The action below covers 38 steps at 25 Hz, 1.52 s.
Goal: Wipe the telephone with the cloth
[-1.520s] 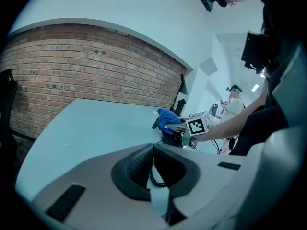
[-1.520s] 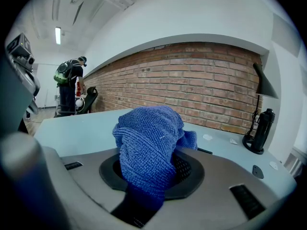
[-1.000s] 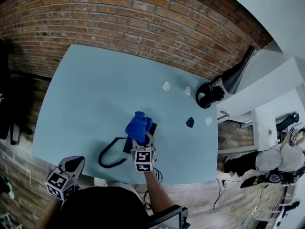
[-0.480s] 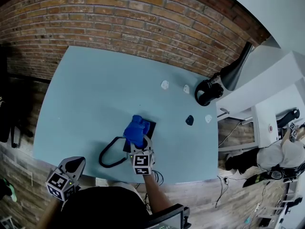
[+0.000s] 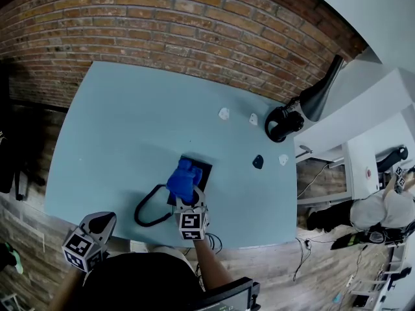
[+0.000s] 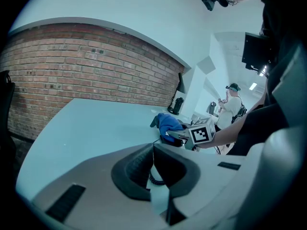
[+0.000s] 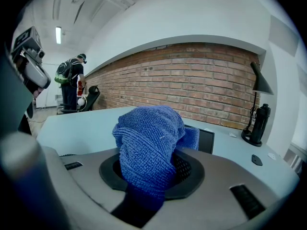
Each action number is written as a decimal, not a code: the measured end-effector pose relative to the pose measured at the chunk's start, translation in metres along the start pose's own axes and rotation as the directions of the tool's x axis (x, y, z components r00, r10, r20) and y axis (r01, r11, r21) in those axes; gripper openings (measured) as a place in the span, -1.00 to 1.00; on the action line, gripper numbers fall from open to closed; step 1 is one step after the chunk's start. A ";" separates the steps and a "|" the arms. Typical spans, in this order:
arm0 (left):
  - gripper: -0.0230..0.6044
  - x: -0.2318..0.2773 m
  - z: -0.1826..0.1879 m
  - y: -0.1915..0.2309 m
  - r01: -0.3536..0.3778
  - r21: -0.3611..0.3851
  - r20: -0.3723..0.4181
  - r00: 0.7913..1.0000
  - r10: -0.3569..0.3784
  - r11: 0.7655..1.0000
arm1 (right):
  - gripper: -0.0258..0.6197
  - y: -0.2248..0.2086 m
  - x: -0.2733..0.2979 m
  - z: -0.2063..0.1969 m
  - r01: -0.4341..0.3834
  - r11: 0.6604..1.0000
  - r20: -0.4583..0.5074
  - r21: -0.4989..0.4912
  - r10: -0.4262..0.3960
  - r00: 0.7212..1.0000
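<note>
Worktop (image 5: 123, 122): pale blue, beside a brick wall (image 5: 194, 24).
Telephone (image 5: 203, 172): black, near the worktop's front edge.
Right tool (image 7: 149, 174): clamped on blue cloth (image 5: 182, 179), atop the telephone.
Left tool (image 6: 152, 150): jaws together, empty.

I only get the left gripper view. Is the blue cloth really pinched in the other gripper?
Observer: Yes, the right gripper view shows the right gripper shut on the blue cloth, bunched between its jaws.
Operator: Is there a phone under it?
Observer: The head view shows the cloth over a black telephone, whose far corner sticks out.
Operator: Anything else nearby?
Observer: Small white scraps lie on the table beyond it, toward the brick wall.
</note>
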<state>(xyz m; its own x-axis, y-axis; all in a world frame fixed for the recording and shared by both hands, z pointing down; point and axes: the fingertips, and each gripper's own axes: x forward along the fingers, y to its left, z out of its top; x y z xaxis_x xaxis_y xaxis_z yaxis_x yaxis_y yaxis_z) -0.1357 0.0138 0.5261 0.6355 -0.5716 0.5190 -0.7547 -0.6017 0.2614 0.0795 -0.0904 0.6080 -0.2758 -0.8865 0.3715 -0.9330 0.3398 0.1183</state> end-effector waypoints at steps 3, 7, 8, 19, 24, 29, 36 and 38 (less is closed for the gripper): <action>-0.90 0.001 -0.001 0.000 0.001 -0.004 -0.001 1.000 -0.001 1.000 | -0.48 0.004 -0.002 -0.003 -0.007 1.000 -0.003 -0.001 0.007 1.000; -0.90 0.000 -0.003 0.001 0.001 -0.006 -0.003 1.000 -0.001 1.000 | -0.48 0.009 -0.006 -0.009 -0.017 1.000 -0.014 -0.002 0.017 1.000; -0.90 -0.001 -0.003 0.001 0.001 -0.006 -0.004 1.000 -0.001 1.000 | -0.47 0.011 -0.008 -0.011 -0.020 1.000 -0.017 0.001 0.020 1.000; -0.90 0.000 -0.004 -0.002 0.007 -0.005 -0.004 1.000 -0.007 1.000 | -0.47 0.027 -0.020 -0.026 -0.048 0.999 -0.046 0.009 0.048 0.998; -0.90 0.001 -0.004 -0.004 0.012 -0.001 -0.006 1.000 -0.012 1.000 | -0.47 0.033 -0.027 -0.031 -0.056 0.998 -0.065 0.018 0.057 0.996; -0.90 0.000 -0.005 -0.004 0.013 0.000 -0.004 1.000 -0.013 1.000 | -0.47 0.040 -0.032 -0.036 -0.070 0.997 -0.073 0.021 0.072 0.995; -0.90 -0.001 -0.008 -0.006 0.015 -0.009 0.002 1.000 -0.015 1.000 | -0.47 0.052 -0.041 -0.051 -0.151 0.988 -0.163 0.039 0.155 0.974; -0.90 0.000 -0.010 -0.005 0.013 -0.014 0.003 1.000 -0.013 1.000 | -0.47 0.057 -0.044 -0.056 -0.202 0.977 -0.213 0.070 0.213 0.954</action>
<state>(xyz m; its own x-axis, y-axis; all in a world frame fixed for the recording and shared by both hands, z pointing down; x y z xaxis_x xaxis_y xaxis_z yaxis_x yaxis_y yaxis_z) -0.1337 0.0224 0.5325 0.6455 -0.5657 0.5132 -0.7488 -0.6012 0.2791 0.0511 -0.0147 0.6499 -0.4120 -0.7062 0.5757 -0.8719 0.4890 -0.0241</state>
